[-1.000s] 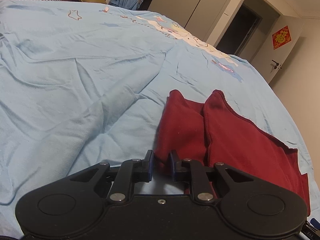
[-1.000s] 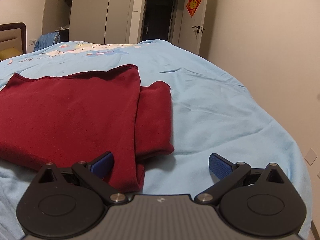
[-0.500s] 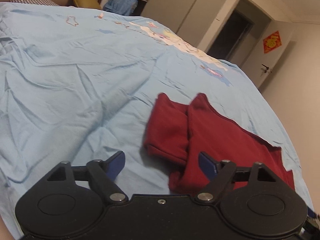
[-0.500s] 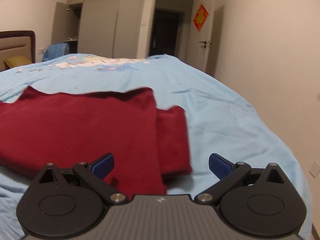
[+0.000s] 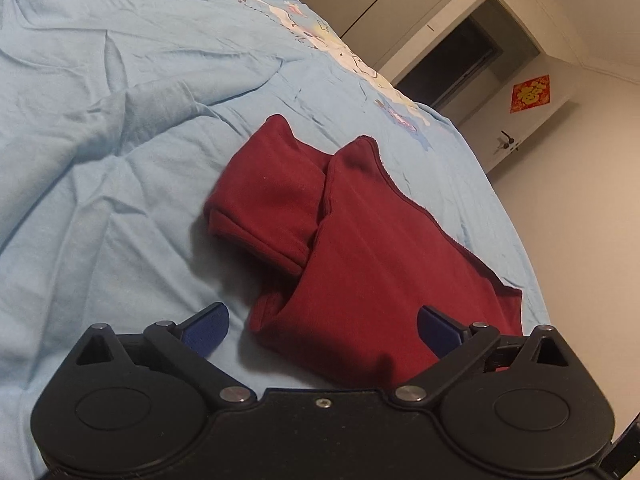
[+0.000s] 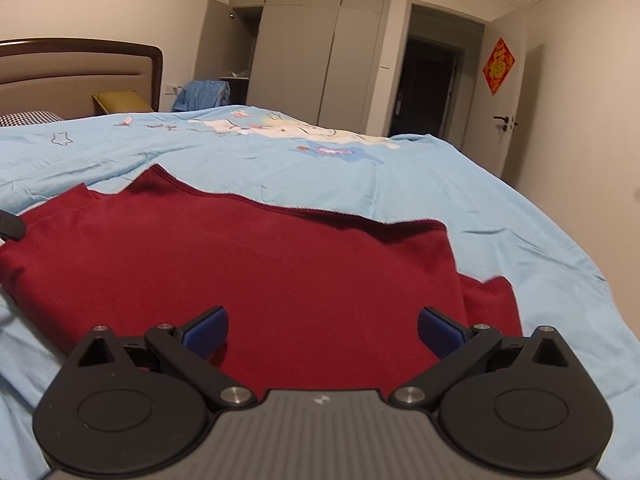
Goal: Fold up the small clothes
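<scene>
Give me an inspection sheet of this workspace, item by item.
Surface: wrinkled light-blue printed bedsheet.
Job's things: dark red fabric garment, partly folded, lying flat on the sheet.
Clutter: nothing seen on the sheet near the garment.
Grippers: left tongs open above the garment's near edge; right tongs open over it; neither holds anything.
Cables: nothing seen.
Surroundings: grey wardrobe, brown headboard, red door decoration.

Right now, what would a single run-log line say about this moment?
left gripper: open, empty | right gripper: open, empty | dark red garment: partly folded, flat on light blue bedsheet | phase: between grasps
</scene>
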